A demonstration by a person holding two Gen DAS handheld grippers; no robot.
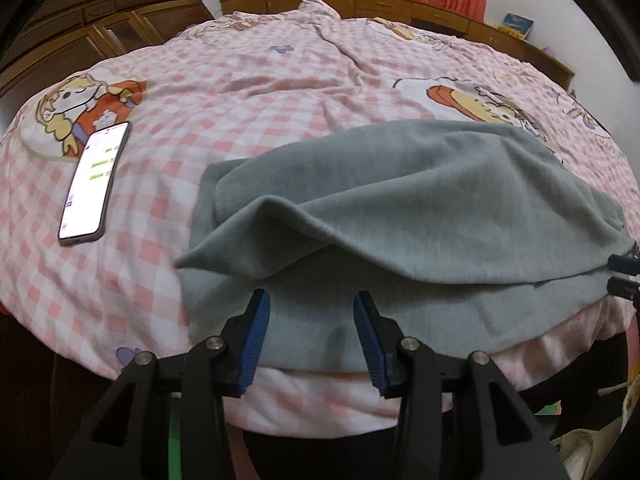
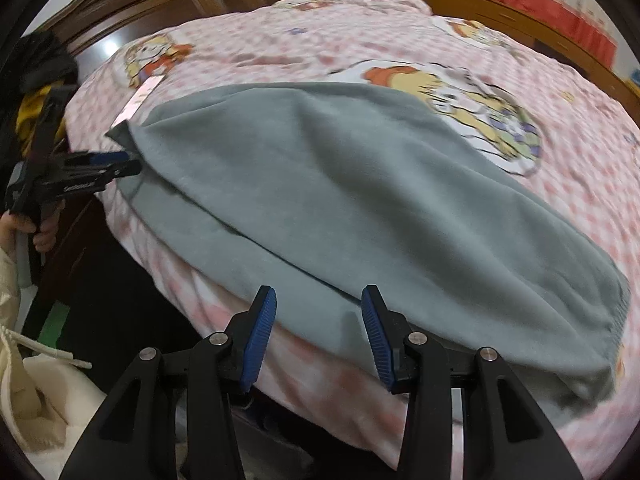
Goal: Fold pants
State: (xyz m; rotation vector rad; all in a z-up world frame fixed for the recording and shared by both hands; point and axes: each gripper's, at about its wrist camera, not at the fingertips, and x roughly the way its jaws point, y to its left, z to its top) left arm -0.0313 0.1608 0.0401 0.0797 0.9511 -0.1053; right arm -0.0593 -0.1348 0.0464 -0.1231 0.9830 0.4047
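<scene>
The grey pants (image 1: pixel 420 200) lie folded over themselves along the near edge of the bed, upper layer resting on the lower one; they also fill the right wrist view (image 2: pixel 340 200). My left gripper (image 1: pixel 312 300) is open and empty, its blue pads just at the pants' near edge, left end. It shows from the side in the right wrist view (image 2: pixel 132 162). My right gripper (image 2: pixel 318 296) is open and empty at the near edge of the pants, right end. Its tips peek in at the left wrist view's right edge (image 1: pixel 624 274).
A lit phone (image 1: pixel 96 180) lies on the pink checked bedcover (image 1: pixel 260 92) left of the pants. A wooden headboard (image 1: pixel 80 28) and shelf (image 1: pixel 400 4) stand behind the bed. Cream cloth (image 2: pixel 48 392) lies below the bed edge.
</scene>
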